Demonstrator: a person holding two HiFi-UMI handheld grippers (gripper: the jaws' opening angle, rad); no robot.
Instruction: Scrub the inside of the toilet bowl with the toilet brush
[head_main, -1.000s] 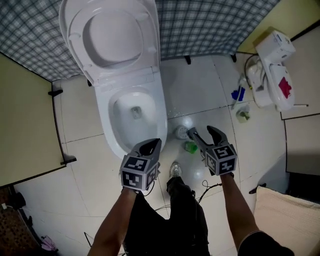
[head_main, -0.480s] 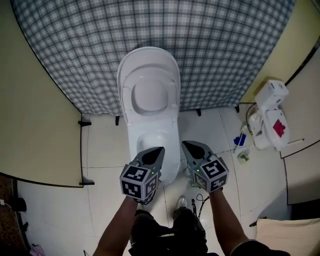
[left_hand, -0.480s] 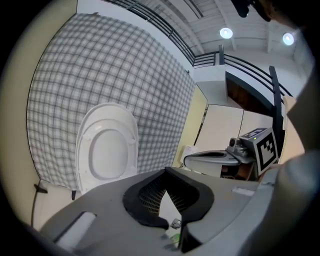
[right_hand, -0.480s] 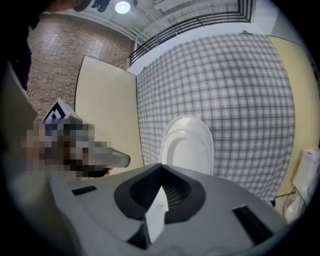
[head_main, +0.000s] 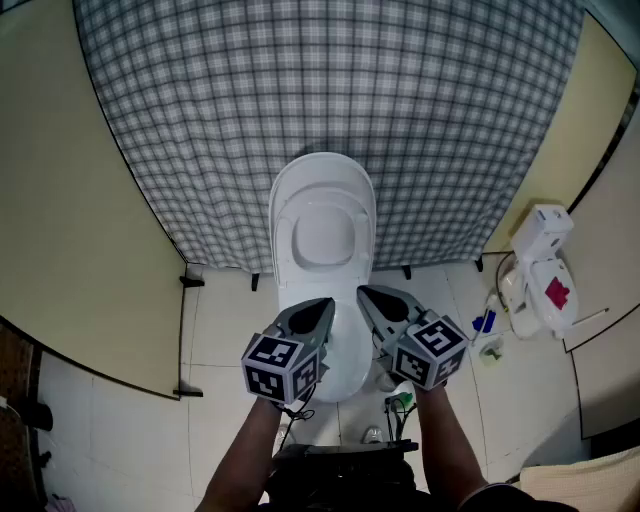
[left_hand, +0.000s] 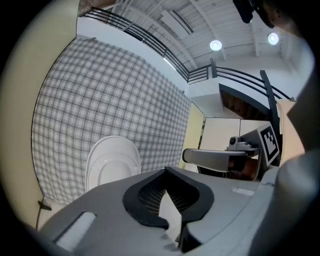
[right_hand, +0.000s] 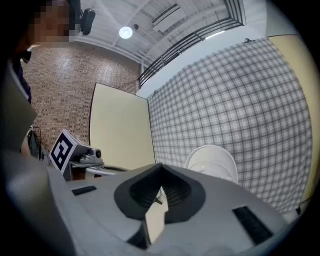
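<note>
No word, number or brand can be read anywhere here. The square markers (head_main: 268, 362) on the left gripper (head_main: 320, 305) and the right gripper (head_main: 366, 294) are only black-and-white patterns — no letters. At the right, a red label (head_main: 556, 293) on the white appliance (head_main: 538, 250) is too small to read.

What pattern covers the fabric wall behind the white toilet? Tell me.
Grey-and-white checks on the fabric wall, clearest in the head view.
</note>
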